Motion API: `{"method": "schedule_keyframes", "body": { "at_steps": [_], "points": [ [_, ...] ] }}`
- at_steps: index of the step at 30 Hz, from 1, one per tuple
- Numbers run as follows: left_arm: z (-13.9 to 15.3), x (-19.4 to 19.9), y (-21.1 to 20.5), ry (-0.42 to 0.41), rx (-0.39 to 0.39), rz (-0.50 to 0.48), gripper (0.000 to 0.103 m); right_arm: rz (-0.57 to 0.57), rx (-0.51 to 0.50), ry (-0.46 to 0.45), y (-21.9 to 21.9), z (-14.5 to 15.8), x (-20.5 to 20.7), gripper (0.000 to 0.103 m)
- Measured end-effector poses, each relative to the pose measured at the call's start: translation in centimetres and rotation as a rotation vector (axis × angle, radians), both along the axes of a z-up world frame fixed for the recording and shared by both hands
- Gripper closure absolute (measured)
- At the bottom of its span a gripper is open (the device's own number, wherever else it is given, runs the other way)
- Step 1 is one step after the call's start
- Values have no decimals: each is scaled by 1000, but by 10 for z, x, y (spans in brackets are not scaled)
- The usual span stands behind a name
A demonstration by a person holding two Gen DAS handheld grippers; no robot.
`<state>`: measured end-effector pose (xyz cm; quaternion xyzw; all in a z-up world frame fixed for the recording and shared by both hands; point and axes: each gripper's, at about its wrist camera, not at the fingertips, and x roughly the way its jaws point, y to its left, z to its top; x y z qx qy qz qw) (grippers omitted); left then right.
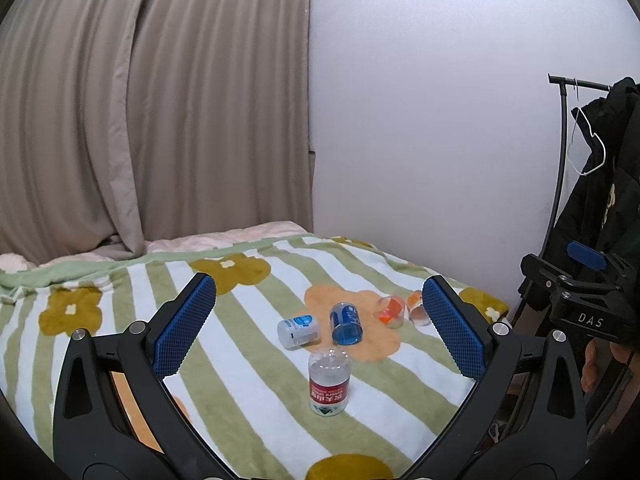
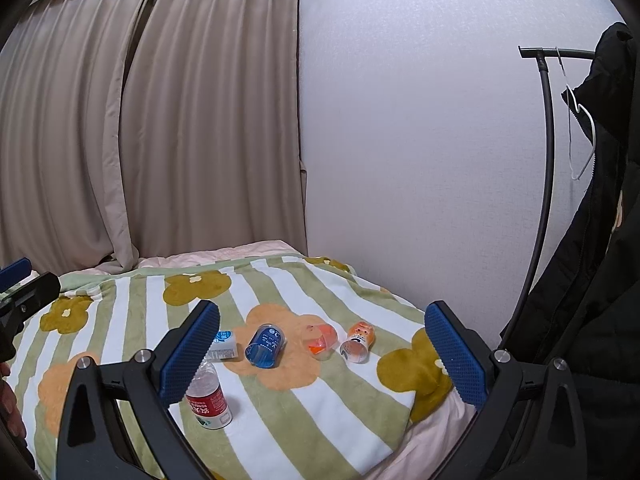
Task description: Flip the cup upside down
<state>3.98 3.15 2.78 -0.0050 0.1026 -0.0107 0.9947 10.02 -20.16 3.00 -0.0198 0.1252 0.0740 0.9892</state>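
Several cups cut from plastic bottles lie on a striped flower blanket [image 1: 248, 400]. A clear cup with a red label [image 1: 329, 380] [image 2: 208, 396] stands on end nearest to me. Behind it, on their sides, lie a white and blue cup [image 1: 299, 330] [image 2: 223, 346], a blue cup [image 1: 346, 324] [image 2: 265, 346], an orange clear cup [image 1: 390, 311] [image 2: 322, 340] and an orange and white cup [image 1: 418, 308] [image 2: 358, 342]. My left gripper [image 1: 320, 284] is open above the blanket, holding nothing. My right gripper [image 2: 324, 308] is open too, hovering short of the cups.
The bed meets a white wall [image 1: 420, 140] on the right and beige curtains [image 1: 140, 120] behind. A black clothes rack [image 2: 548, 160] with a dark coat [image 2: 592, 280] stands past the blanket's right edge. A hand [image 1: 592, 356] holds the other tool's black body [image 1: 580, 304].
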Motion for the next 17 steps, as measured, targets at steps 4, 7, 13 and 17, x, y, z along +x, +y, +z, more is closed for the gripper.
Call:
{"method": "schedule_keyframes", "body": {
  "at_steps": [4,7,13,17],
  "points": [
    [0,2,-1,6,7,6,0,0,1,0,0,0,0,1],
    [-1,1,-2,-2,11,4,0,0,2,0,-1,0,0,1],
    [-1,-1,-3,0,17,4,0,0,1,1,-1,0,0,1],
    [0,-3,-5,-23,21,10,0,-1,3,2,-1,0,0,1]
  ]
}}
